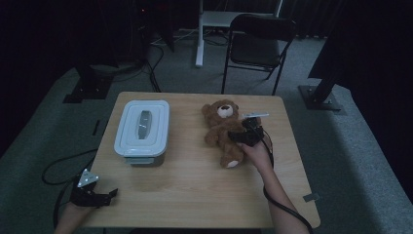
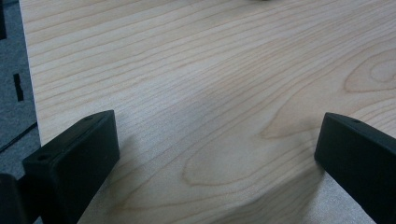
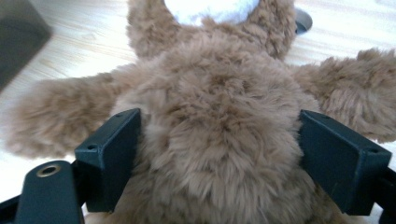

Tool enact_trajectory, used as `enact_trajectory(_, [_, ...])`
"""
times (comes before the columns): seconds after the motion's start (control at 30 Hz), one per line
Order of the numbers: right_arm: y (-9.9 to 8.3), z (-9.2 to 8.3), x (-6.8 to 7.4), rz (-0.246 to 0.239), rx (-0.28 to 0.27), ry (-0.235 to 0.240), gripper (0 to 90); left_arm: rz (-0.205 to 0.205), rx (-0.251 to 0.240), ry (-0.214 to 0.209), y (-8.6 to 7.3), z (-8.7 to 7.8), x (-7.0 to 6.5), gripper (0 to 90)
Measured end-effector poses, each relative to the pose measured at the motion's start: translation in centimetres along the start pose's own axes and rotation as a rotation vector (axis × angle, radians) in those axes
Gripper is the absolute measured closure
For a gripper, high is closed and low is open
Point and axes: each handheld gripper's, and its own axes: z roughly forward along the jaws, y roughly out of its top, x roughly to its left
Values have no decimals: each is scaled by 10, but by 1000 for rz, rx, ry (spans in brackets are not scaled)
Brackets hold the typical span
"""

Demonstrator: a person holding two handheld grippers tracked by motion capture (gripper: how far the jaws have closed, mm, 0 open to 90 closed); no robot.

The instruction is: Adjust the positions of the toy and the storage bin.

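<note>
Your right gripper (image 3: 219, 154) has its jaws spread wide around the bear (image 1: 223, 130), beside the box (image 1: 142, 126). Your left gripper (image 2: 217, 154), far from the bear, is spread and empty.

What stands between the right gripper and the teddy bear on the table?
Nothing visible does. The right gripper is already at the teddy bear: its jaws stand wide on either side of the bear's furry body, with no other object between them. Whether the pads press the fur cannot be told.

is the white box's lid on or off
On. The lid sits flat over the box, covering its whole top.
</note>
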Motion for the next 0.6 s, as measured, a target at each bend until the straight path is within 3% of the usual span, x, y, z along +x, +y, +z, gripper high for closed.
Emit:
enact_trajectory(0.13, [-1,7,0,-6,18,-1,181,0,0,0,0,0,0,7])
enact_trajectory(0.17, [-5,9,2,-50,17,-3,288,0,0,0,0,0,0,7])
enact_trajectory(0.27, [-8,9,5,-80,6,2,420,-1,0,0,0,0,0,7])
enact_trajectory(0.33, [-9,10,8,-104,-1,-19,492,-1,0,1,0,0,0,7])
enact_trajectory(0.43, [-8,10,13,-129,24,-4,632,-1,0,1,0,0,0,7])
enact_trajectory(0.5, [-7,9,15,-140,32,2,655,-1,0,1,0,0,0,7])
enact_trajectory(0.53, [-6,7,22,-169,23,-14,690,-2,0,1,0,0,0,7])
enact_trajectory(0.6, [-6,7,23,-170,16,-18,698,-2,0,1,0,0,0,7])
